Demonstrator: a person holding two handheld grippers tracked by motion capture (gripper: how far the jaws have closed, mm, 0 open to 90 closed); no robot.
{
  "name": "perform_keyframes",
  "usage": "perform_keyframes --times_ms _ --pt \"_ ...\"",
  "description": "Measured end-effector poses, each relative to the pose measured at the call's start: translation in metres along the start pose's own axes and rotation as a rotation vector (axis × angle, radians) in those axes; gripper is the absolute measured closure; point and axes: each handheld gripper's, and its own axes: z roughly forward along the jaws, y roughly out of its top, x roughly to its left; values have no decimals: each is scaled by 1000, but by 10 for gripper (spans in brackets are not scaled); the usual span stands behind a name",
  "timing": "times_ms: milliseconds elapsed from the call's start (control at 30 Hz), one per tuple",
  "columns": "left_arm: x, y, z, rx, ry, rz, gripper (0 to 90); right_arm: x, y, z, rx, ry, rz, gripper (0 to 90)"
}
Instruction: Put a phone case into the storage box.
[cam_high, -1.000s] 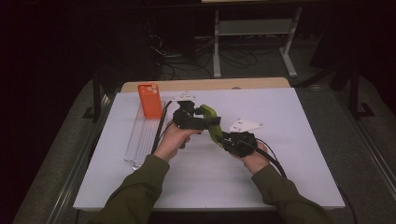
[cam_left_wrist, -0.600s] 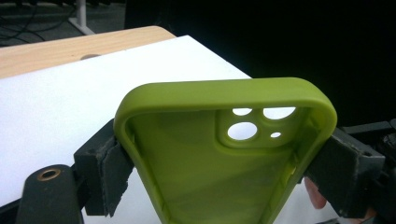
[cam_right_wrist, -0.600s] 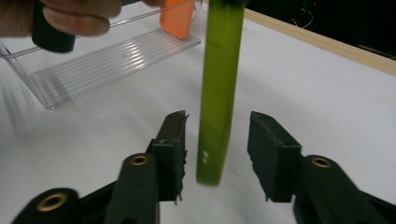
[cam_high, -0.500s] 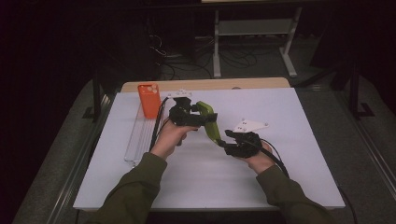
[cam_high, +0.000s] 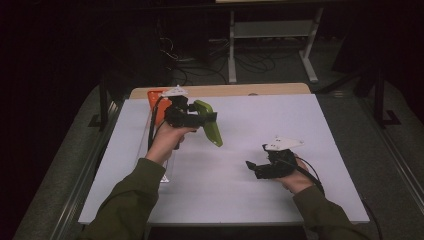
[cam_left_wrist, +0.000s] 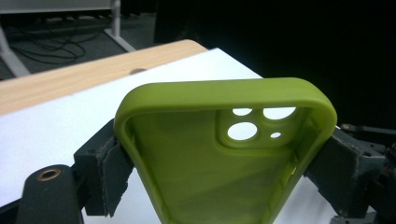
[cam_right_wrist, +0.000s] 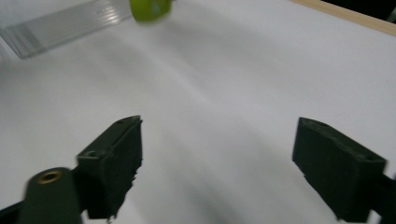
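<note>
At the left edge of the desk (cam_high: 300, 130) we see a clear plastic tray (cam_high: 161, 150) with an orange box (cam_high: 153, 97) at its far end. Just right of it, the left hand-held gripper (cam_high: 212, 117) holds a green phone case (cam_high: 212, 129) lifted off the white surface, its jaws clamped on the case's two long sides (cam_left_wrist: 224, 163), camera cut-outs toward the far end. Well apart on the right, the right hand-held gripper (cam_high: 251, 166) hovers low over bare desk; its jaws have just been opening and now stand wide with nothing between them (cam_right_wrist: 215, 163). We judge the case has passed wholly to the left side; the next move calls for carrying it toward the tray or box while the right clears away.
</note>
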Motion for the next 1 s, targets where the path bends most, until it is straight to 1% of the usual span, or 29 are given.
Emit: perform_keyframes --times_ms 33,67,133,233,267,300,400,433,467,533,633,667,700,733,833,900,1000 --pt "2 2 -4 -5 9 -1 159 0 -3 -1 7 -2 9 127" --pt "4 5 -8 -10 18 0 159 -1 -6 -3 14 -7 4 116" --pt "8 10 -16 -21 32 2 159 -3 -11 -6 14 -2 11 83" --pt "13 17 -27 -39 55 6 159 -5 -18 -10 19 9 4 30" --pt "15 19 -30 -43 63 11 159 -4 -20 -11 20 12 17 20" --pt "16 21 -33 -47 70 11 159 -4 -22 -11 22 10 18 17" --pt "21 26 -42 -57 94 17 159 -3 -30 -12 49 2 4 4" --pt "22 27 -44 -58 99 20 159 -1 -33 -12 56 0 7 4" --pt "24 27 -47 -63 107 20 159 -2 -35 -13 64 0 -13 4" --pt "27 29 -51 -72 125 18 159 -1 -39 -13 71 -6 -25 4" --pt "33 29 -57 -81 162 6 159 1 -43 -15 86 -1 -19 4" --pt "36 28 -58 -77 177 9 158 0 -43 -15 85 -3 -21 4" --pt "38 28 -60 -79 191 3 159 -1 -43 -15 87 -3 -27 4" --pt "41 28 -61 -79 206 -2 159 -1 -42 -15 85 -4 -13 4" --pt "47 28 -65 -79 249 -2 158 -2 -42 -14 84 -10 -13 4" --pt "52 29 -68 -81 282 0 158 -2 -43 -14 84 -13 -16 4" --pt "60 28 -71 -80 341 -11 158 -3 -42 -15 86 -19 -12 4"
